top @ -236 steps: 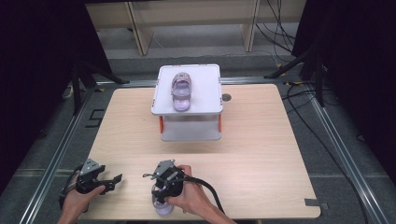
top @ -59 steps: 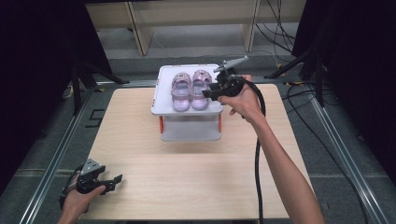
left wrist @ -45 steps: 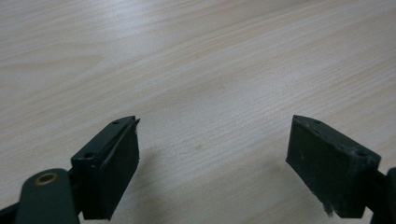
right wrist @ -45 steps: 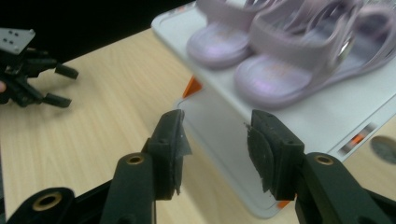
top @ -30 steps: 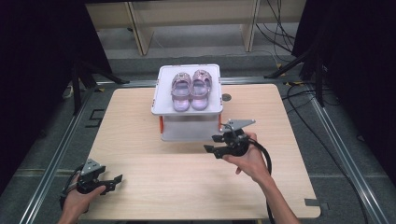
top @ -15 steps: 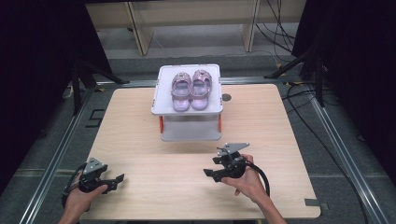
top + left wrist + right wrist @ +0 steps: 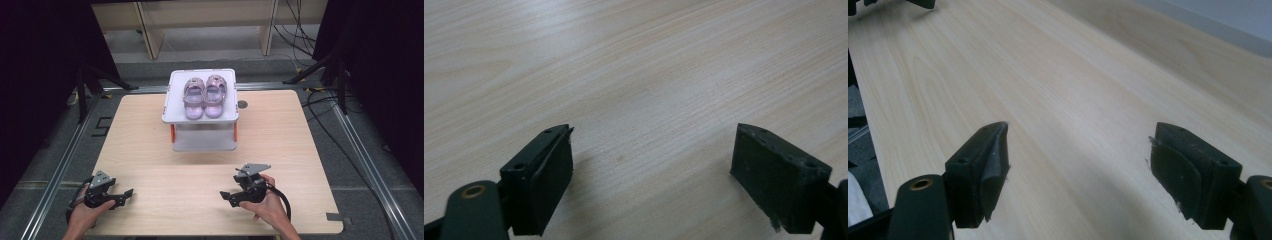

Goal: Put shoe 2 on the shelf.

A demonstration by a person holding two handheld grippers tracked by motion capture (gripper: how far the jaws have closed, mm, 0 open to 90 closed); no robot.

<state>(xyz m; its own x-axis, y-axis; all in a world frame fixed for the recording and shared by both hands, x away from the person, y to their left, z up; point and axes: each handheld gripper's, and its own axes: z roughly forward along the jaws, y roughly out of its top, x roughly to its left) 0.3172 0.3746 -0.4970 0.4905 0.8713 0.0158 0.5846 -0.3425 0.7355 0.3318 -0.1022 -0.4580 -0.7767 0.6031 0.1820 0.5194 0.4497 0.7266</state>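
A pair of pink-purple child's sandals [image 7: 204,96] stands side by side on top of a white two-level rack [image 7: 172,106] at the back middle of the table. My right gripper [image 7: 226,195] sits low at the front right, far from the rack, jaws pointing left. Its jaws have just been opening, and its black pads [image 7: 993,165] stand wide apart over bare wood with nothing between them. At the front left corner my left gripper [image 7: 128,194] rests open, its pads [image 7: 549,175] wide apart above bare tabletop.
The light wooden table [image 7: 280,135] has a small dark round hole [image 7: 242,104] right of the rack. Orange posts [image 7: 173,133] hold up the rack's top shelf. Metal rails [image 7: 365,165] run along both sides, and cables [image 7: 320,105] lie on the floor at the back right.
My right gripper came back from in front of the rack toward the front edge and sank to the table, jaws spreading. The left gripper stayed put. Both sandals remain on the rack.
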